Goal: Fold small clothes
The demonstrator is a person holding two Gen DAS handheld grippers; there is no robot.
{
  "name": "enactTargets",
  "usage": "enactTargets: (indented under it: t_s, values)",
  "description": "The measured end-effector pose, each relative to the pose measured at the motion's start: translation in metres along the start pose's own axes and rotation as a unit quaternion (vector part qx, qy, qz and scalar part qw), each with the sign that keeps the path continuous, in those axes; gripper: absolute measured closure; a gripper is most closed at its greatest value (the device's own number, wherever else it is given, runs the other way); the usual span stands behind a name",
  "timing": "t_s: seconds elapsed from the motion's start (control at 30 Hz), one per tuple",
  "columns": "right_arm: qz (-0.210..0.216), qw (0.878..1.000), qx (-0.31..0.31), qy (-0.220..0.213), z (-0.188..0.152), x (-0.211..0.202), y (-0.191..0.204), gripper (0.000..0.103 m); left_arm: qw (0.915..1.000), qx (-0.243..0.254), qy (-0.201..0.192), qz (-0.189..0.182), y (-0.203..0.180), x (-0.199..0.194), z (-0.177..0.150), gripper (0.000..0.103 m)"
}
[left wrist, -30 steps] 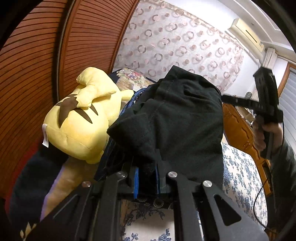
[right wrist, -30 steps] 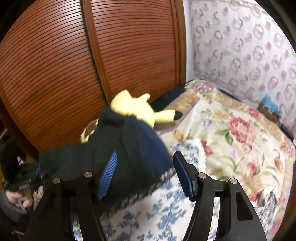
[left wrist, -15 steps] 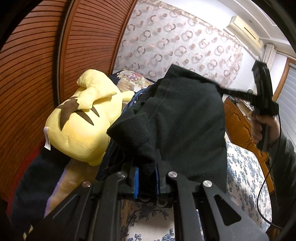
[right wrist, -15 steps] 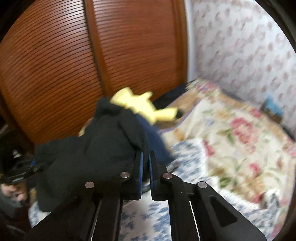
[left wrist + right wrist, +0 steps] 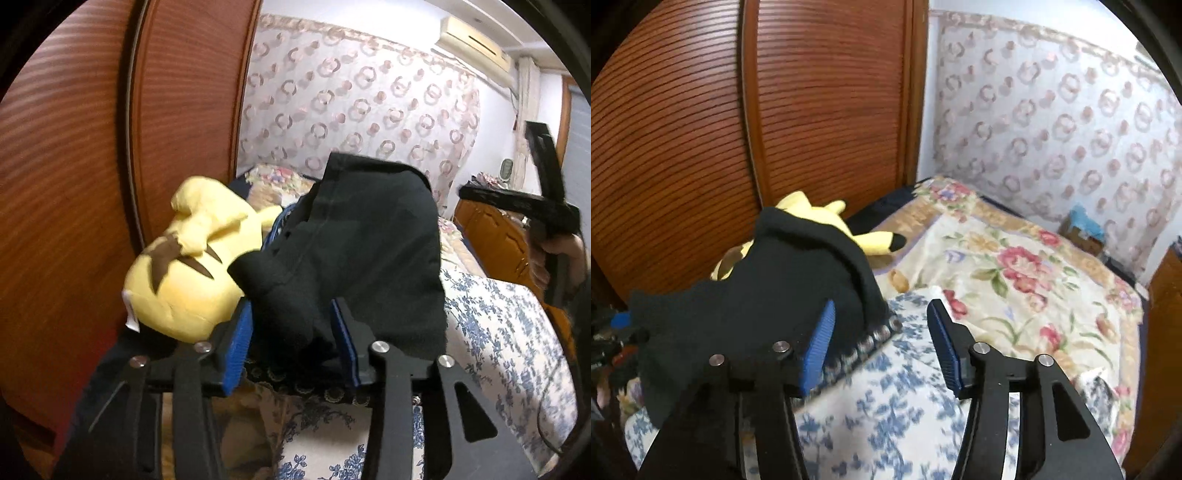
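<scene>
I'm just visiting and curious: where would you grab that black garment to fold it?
Judging by its pose, take the black garment at its loose corner nearest the left hand-held gripper, coming straight in from the front; that bunched flap already sits between the open fingers.

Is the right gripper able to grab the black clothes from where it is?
Probably yes. The right gripper is open, and the black garment lies just to its left on the bed, with nothing in between.

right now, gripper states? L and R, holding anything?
Left gripper: open, jaws apart around a fold of the black garment, not clamped.
Right gripper: open, holding nothing; garment edge lies by its left finger.
</scene>
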State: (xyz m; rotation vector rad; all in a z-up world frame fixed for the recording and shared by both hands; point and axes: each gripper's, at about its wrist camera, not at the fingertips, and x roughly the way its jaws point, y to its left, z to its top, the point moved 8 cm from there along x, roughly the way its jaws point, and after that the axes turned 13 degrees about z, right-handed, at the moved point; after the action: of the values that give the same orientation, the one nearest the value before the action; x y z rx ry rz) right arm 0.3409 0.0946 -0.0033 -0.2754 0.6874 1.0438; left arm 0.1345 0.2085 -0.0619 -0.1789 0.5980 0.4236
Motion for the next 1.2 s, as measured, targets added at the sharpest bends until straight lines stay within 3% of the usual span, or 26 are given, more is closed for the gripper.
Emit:
enactTargets:
  t_s: [0.03, 0.07, 0.3, 0.77, 0.97, 1.2]
  values:
    - [-0.003, 1.0, 0.002, -0.005, -0.005, -0.009, 0.002, 0.039, 1.0, 0.005, -0.007, 0.0, -0.003, -0.005, 0.002, 0.047]
    - [-0.006, 1.0, 0.007, -0.012, -0.013, -0.022, 0.005, 0.037, 0.9999, 0.009, -0.013, 0.0, -0.006, -0.009, 0.003, 0.045]
    - [-0.043, 0.998, 0.026, -0.049, -0.066, -0.092, 0.026, 0.018, 0.9983, 0.046, -0.036, -0.011, -0.044, -0.036, 0.005, 0.045]
    - [-0.136, 0.98, 0.098, -0.106, -0.171, -0.204, 0.053, 0.017, 0.9902, 0.104, -0.065, -0.067, -0.147, -0.088, -0.01, 0.045]
    - [-0.168, 0.97, 0.115, -0.133, -0.193, -0.248, 0.059, 0.017, 0.9875, 0.105, -0.075, -0.091, -0.176, -0.11, -0.008, 0.045]
    - [-0.2, 0.956, 0.133, -0.169, -0.208, -0.295, 0.063, 0.017, 0.987, 0.105, -0.086, -0.085, -0.185, -0.129, -0.009, 0.045]
